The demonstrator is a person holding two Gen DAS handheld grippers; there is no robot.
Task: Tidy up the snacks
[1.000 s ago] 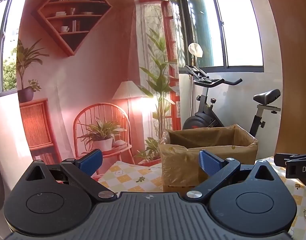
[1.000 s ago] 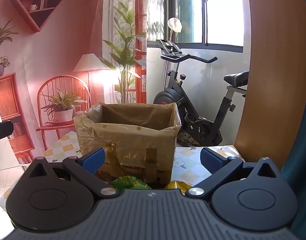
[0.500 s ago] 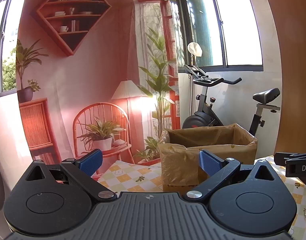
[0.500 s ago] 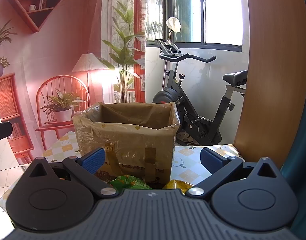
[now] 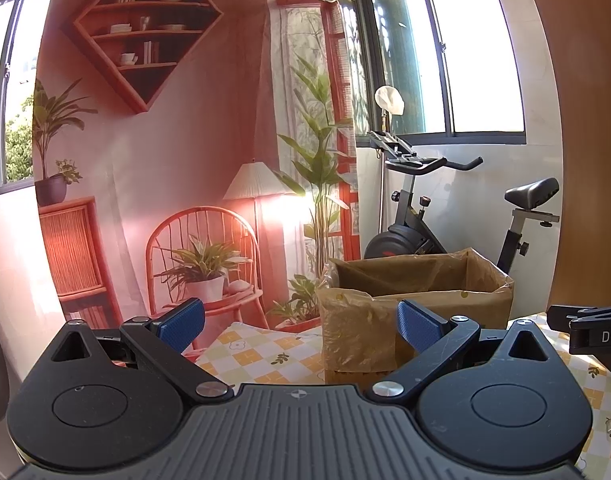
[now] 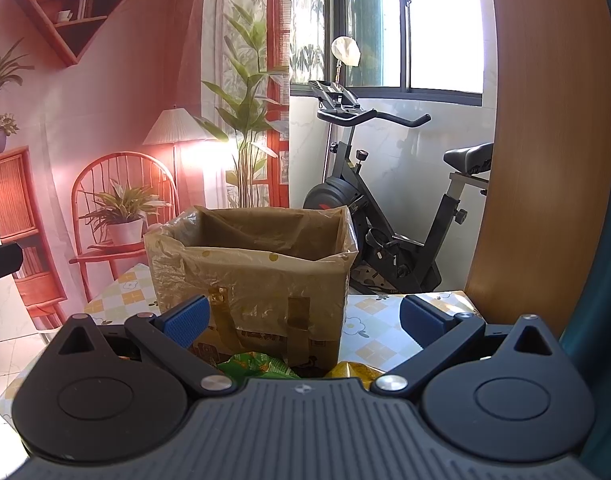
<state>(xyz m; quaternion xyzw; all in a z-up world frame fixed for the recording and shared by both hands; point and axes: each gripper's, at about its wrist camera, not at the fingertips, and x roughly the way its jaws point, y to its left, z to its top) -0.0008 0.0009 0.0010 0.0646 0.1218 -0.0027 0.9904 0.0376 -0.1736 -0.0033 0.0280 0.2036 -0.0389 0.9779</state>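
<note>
Home sunroom, exercise bike [image 6: 389, 208], big windows [image 5: 481, 52], checked tablecloth [image 5: 265, 356]

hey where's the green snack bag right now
In the right wrist view, the green snack bag lies low at centre, just before the cardboard box, left of a gold packet.

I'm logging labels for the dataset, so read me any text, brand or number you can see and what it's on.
"DA", cut off by the frame edge: on the black right gripper body in the left wrist view.
Dark print on the brown plastic-lined cardboard box: too blurred to read.
Green snack packet: print unreadable.
</note>
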